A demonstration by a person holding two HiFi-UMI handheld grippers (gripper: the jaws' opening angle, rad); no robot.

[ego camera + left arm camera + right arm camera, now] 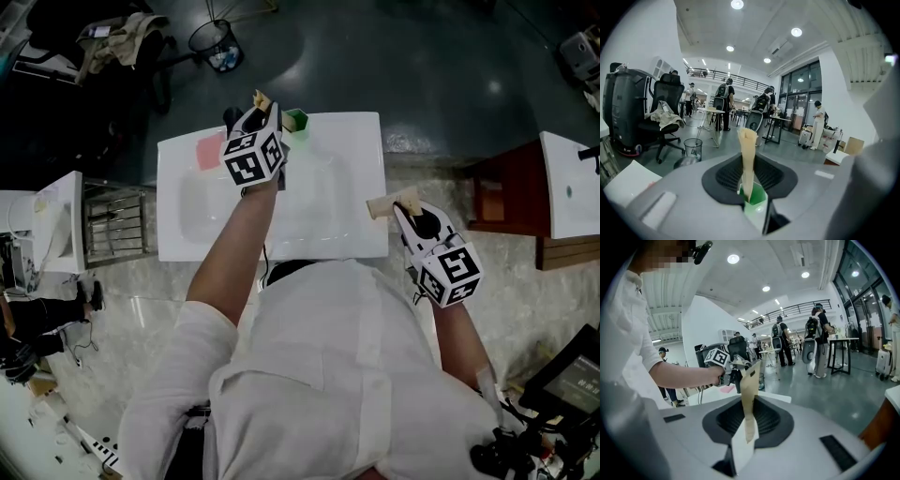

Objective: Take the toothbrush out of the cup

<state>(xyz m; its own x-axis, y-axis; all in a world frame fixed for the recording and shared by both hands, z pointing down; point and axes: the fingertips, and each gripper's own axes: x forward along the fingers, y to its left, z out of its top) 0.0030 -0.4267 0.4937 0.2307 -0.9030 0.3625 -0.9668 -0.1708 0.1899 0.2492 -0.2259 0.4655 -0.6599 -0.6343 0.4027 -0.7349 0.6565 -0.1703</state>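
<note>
A small green cup stands at the far rim of the white washbasin. My left gripper reaches over that rim just left of the cup. In the left gripper view the cup shows right beneath my left gripper, whose tan fingers stand together with no gap. No toothbrush shows in any view. My right gripper hovers at the basin's near right corner. In its own view my right gripper has its fingers together with nothing between them, pointing toward the left gripper.
A pink pad lies on the basin's far left corner. A wire waste bin and an office chair stand on the floor beyond. A metal rack is on the left, a wooden cabinet on the right.
</note>
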